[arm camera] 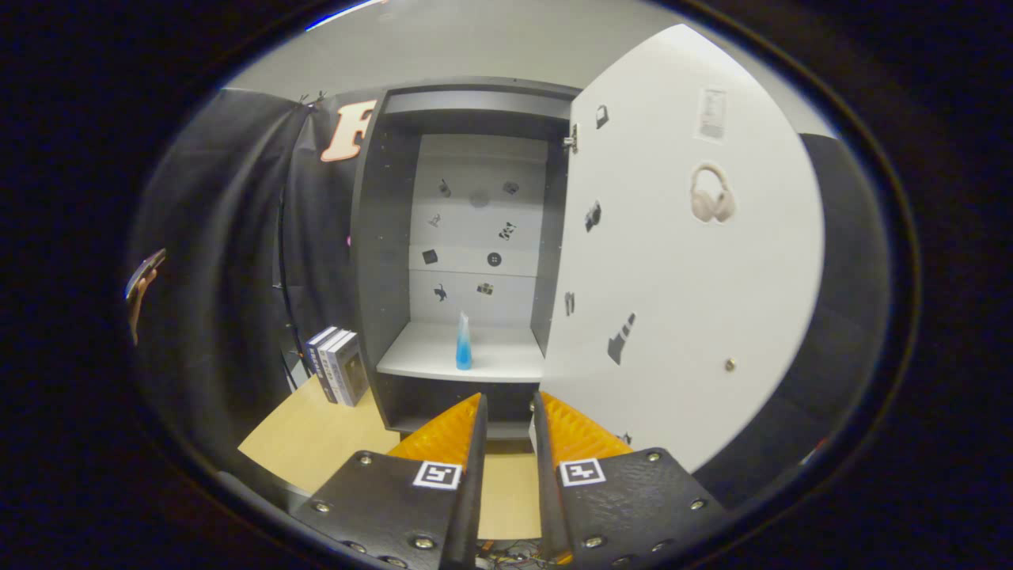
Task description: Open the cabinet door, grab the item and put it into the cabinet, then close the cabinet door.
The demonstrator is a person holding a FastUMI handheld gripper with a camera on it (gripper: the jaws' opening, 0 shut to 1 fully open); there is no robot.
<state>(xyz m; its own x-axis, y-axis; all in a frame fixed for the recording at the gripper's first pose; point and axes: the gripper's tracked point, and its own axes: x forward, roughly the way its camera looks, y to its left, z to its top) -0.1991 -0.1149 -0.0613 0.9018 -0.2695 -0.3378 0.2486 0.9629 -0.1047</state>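
- Booth setup: light wooden table under the gripper, black cloth behind, and a dark cabinet standing right ahead of the fingers.
- The cabinet door is swung wide open, off to the right of the fingers, so step 1 looks done to me.
- The item, a slim bottle with blue liquid, is already standing upright on the pale shelf inside the cabinet, straight ahead of the fingers and a bit beyond them. So the putting-in part looks done too.
- The gripper has its 2 fingers parted by a narrow gap with nothing between them, just table and the cabinet's lower edge showing through. Not holding anything.
- What's left, I'd say: closing the door. It would need a push from its right side to swing back over the opening.
- A stack of 3 or so books stands on the table left of the cabinet, well clear of all this.
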